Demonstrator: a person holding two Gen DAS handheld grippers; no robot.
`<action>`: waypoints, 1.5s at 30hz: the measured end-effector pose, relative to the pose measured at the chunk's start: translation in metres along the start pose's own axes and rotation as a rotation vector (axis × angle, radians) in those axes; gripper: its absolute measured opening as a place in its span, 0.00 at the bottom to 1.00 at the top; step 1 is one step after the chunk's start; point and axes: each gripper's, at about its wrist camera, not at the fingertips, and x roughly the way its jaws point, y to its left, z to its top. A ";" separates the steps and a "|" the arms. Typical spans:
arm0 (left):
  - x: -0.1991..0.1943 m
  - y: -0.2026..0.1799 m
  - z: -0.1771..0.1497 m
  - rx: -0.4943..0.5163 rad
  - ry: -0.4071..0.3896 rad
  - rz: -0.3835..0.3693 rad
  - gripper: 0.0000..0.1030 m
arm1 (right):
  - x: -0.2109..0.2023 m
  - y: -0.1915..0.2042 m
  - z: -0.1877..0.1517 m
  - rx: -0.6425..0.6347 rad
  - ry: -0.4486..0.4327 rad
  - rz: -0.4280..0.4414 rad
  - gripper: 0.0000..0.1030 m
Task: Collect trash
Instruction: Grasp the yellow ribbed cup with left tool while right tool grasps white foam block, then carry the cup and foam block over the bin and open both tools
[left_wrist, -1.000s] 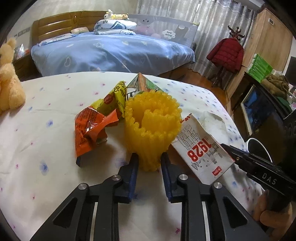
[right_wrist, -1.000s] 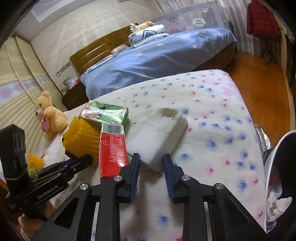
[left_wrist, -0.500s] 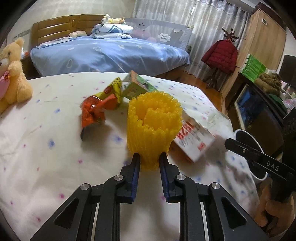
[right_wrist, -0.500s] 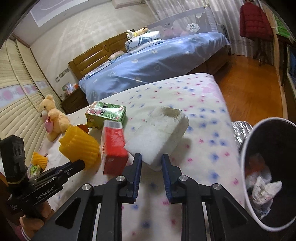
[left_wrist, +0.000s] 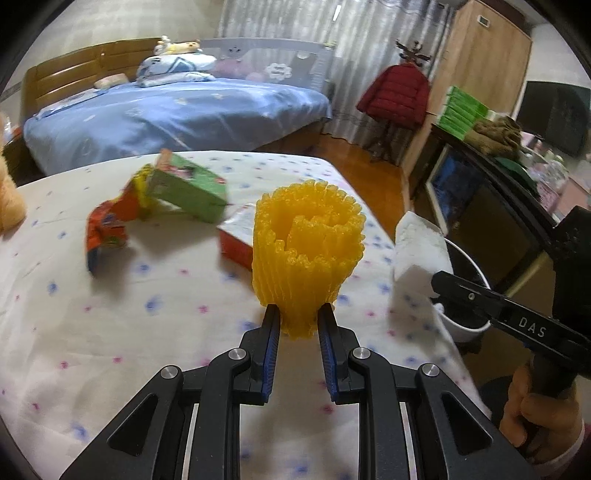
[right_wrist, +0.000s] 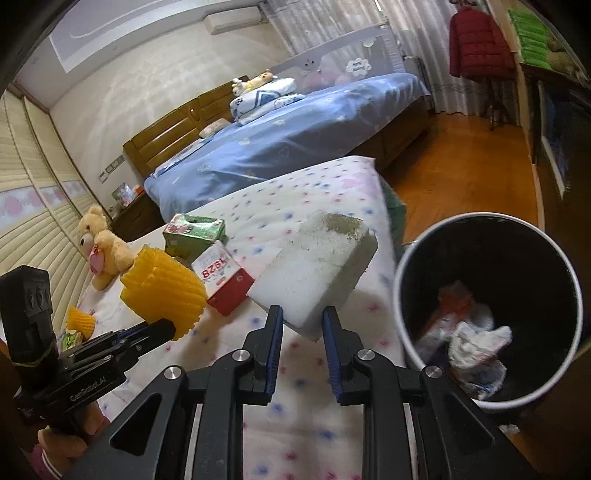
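Observation:
My left gripper (left_wrist: 297, 315) is shut on a yellow foam net sleeve (left_wrist: 308, 243), held upright above the spotted bedsheet (left_wrist: 110, 332); the same sleeve (right_wrist: 162, 291) shows at the left of the right wrist view. My right gripper (right_wrist: 302, 317) is shut on a white foam block (right_wrist: 317, 273) with a dirty top corner, lifted off the sheet. Just right of it stands a black trash bin with a white rim (right_wrist: 402, 325), crumpled paper and wrappers inside. On the sheet lie a red and white carton (right_wrist: 223, 277), a green carton (left_wrist: 188, 188) and an orange snack wrapper (left_wrist: 107, 229).
A teddy bear (right_wrist: 103, 247) and a second yellow sleeve (right_wrist: 79, 319) lie at the sheet's far left. Behind is a blue bed (left_wrist: 166, 118). A dark cabinet (left_wrist: 491, 206) and a red jacket on a stand (left_wrist: 400, 92) stand across the wooden floor (right_wrist: 461, 166).
Both grippers lifted and swung right with their loads: the foam block rose off the sheet toward the bin, which came fully into view, and the yellow sleeve rose away from the cartons.

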 end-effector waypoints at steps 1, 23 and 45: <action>0.001 -0.004 0.000 0.006 0.003 -0.007 0.19 | -0.003 -0.004 -0.001 0.005 -0.002 -0.005 0.21; 0.046 -0.068 0.012 0.128 0.062 -0.101 0.19 | -0.050 -0.072 -0.013 0.092 -0.036 -0.109 0.21; 0.101 -0.121 0.033 0.208 0.112 -0.139 0.19 | -0.065 -0.118 -0.014 0.163 -0.054 -0.167 0.21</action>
